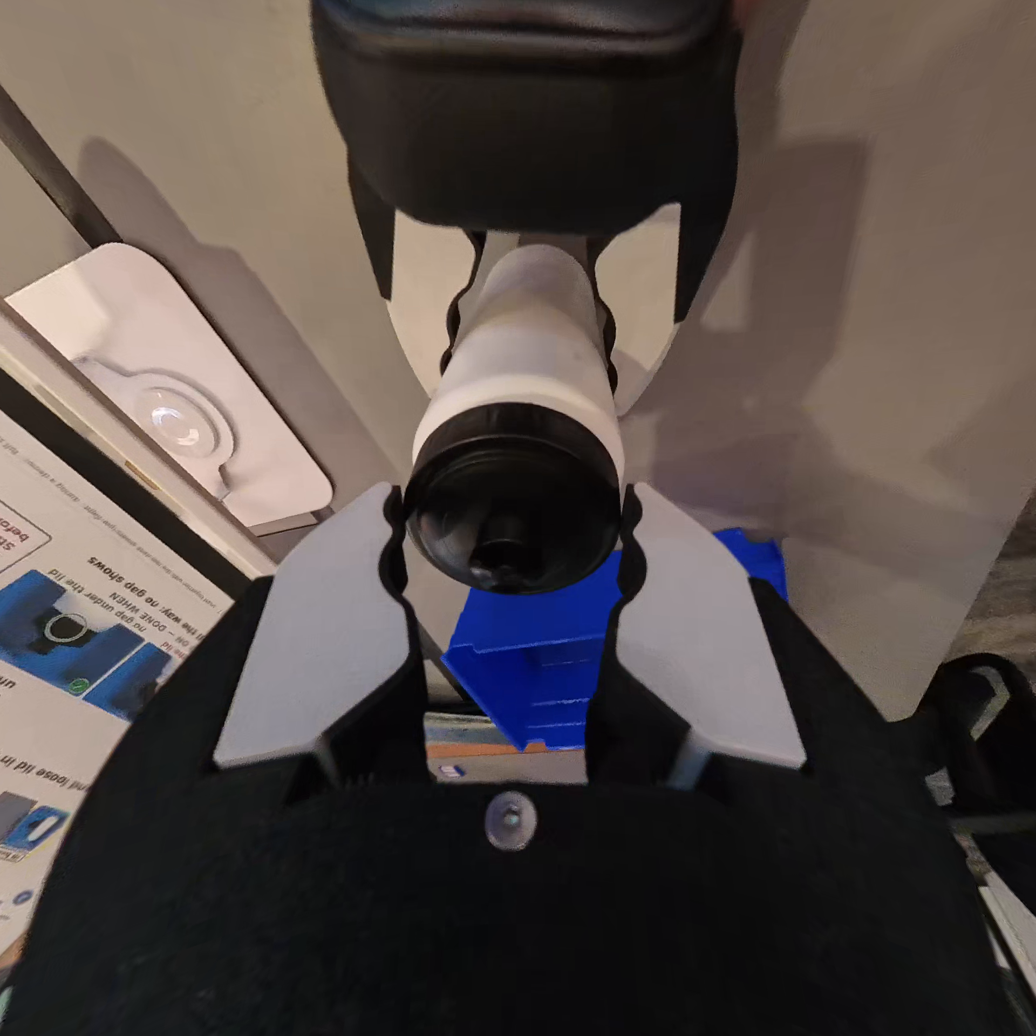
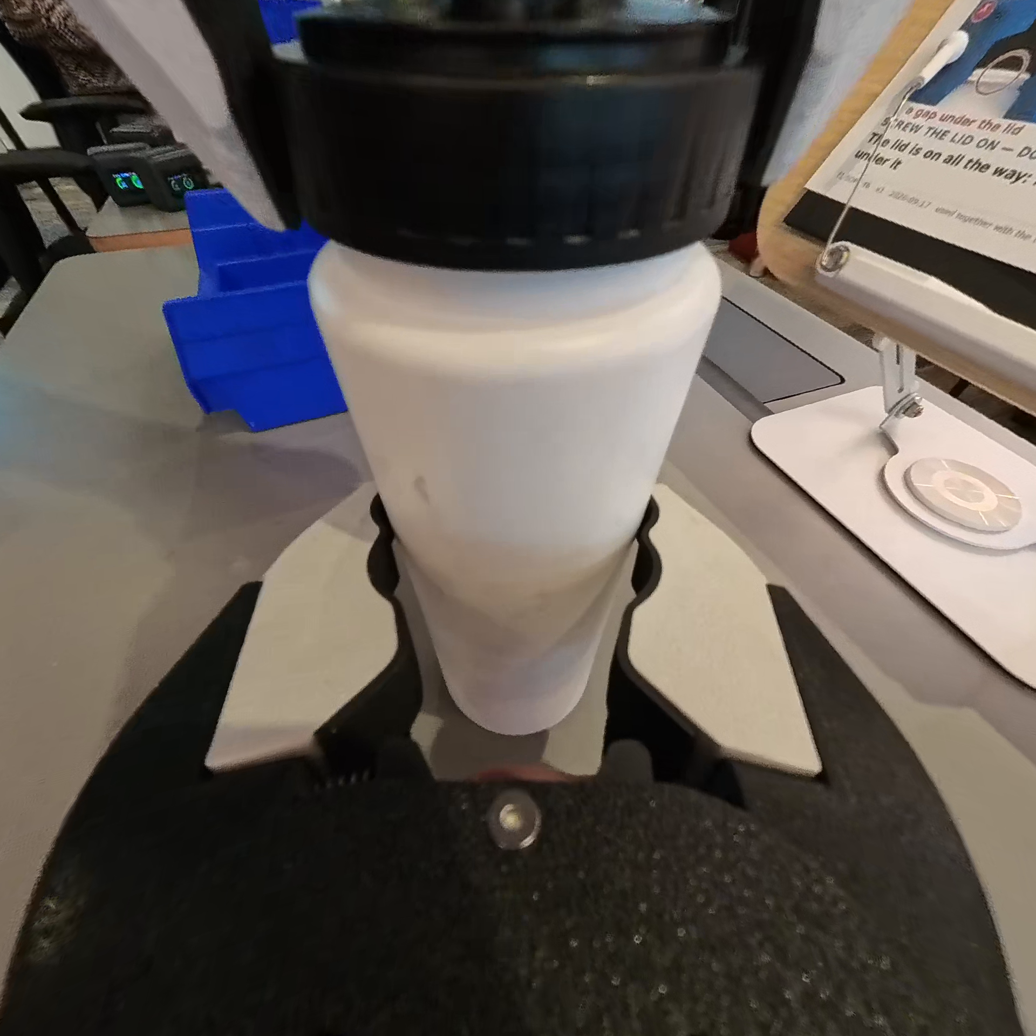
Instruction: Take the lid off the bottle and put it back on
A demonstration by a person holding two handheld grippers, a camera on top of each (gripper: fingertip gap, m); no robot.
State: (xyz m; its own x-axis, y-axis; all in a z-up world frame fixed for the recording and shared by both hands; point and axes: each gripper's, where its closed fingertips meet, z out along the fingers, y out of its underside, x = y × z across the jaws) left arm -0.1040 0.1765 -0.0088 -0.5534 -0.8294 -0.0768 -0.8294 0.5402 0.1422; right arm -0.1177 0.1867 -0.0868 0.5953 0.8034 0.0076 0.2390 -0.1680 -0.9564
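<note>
Left gripper: black felt-textured body, pale grey wedge fingers edged with wavy black rubber pads, one clear domed screw cap centred near the camera. Right gripper: same build, speckled black body

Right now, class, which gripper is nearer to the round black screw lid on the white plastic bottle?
Left. The left gripper has its jaws around the black lid, at its sides. The right gripper clamps the white bottle lower down its body, away from the lid.
</note>
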